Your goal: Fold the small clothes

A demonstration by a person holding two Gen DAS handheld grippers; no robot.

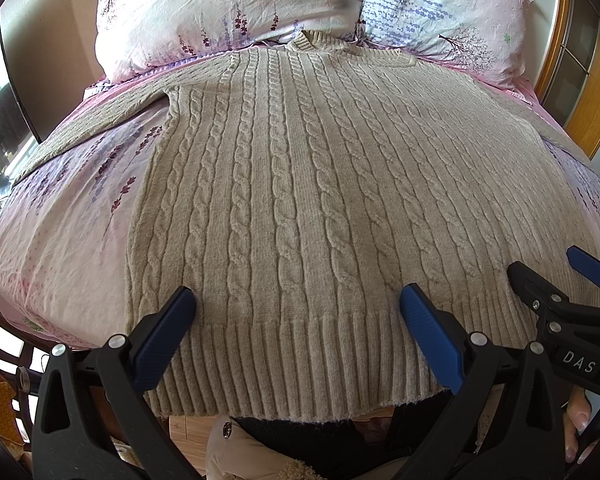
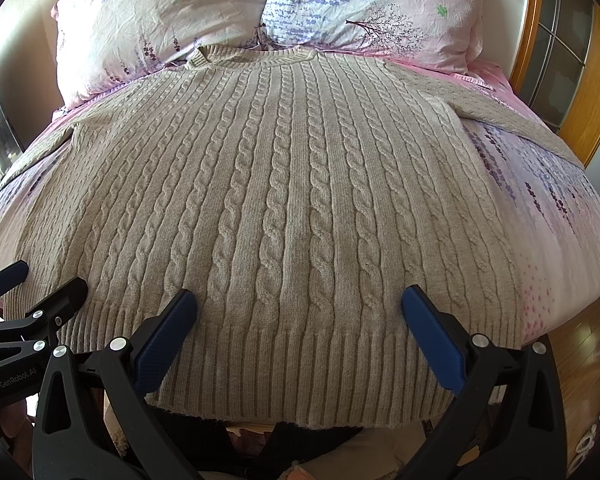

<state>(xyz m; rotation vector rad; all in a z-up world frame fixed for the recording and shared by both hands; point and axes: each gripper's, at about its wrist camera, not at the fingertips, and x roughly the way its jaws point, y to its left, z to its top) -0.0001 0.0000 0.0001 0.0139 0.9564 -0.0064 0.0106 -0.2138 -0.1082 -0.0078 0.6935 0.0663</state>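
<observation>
Left wrist — sweater [image 1: 300, 184] hem between spread tongs [image 1: 298, 312]

You're holding the left gripper [image 1: 298, 312] and right gripper [image 2: 299, 312] side by side, both pointing toward 12 o'clock, fingers spread wide, gripping nothing.

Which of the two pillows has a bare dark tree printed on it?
The right pillow, behind the sweater; the left pillow shows only flower sprigs.
</observation>
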